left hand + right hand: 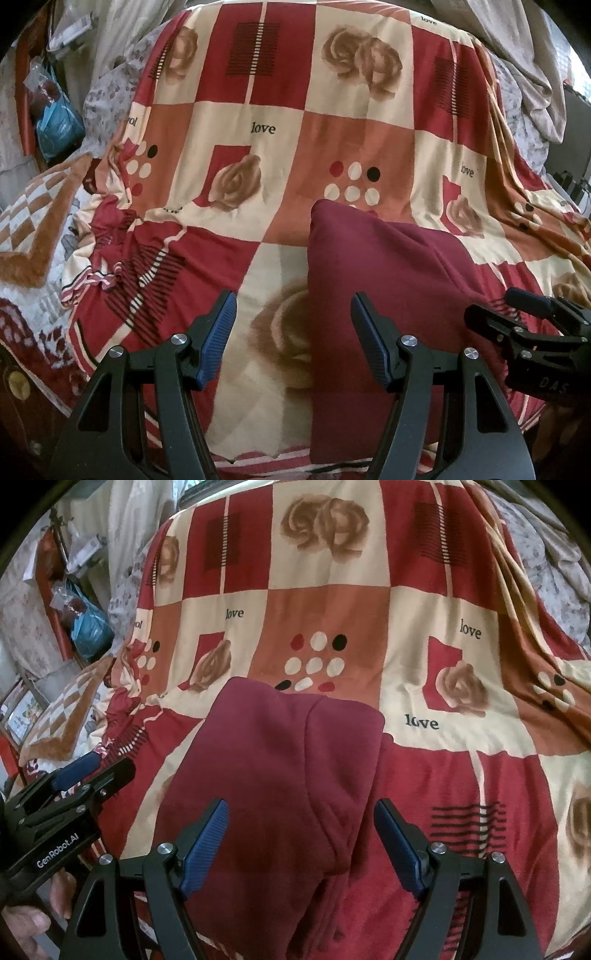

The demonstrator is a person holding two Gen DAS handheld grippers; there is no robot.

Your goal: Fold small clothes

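Observation:
A dark red garment lies folded on the patterned bedsheet. It also shows in the left wrist view, right of centre. My left gripper is open and empty, held above the garment's left edge. My right gripper is open and empty above the garment's near part. The right gripper also appears at the right edge of the left wrist view, and the left gripper at the left edge of the right wrist view.
The sheet has red, cream and orange squares with roses and the word love. A brown and white blanket lies bunched at the left. Plastic bags and pale floral bedding sit at the back.

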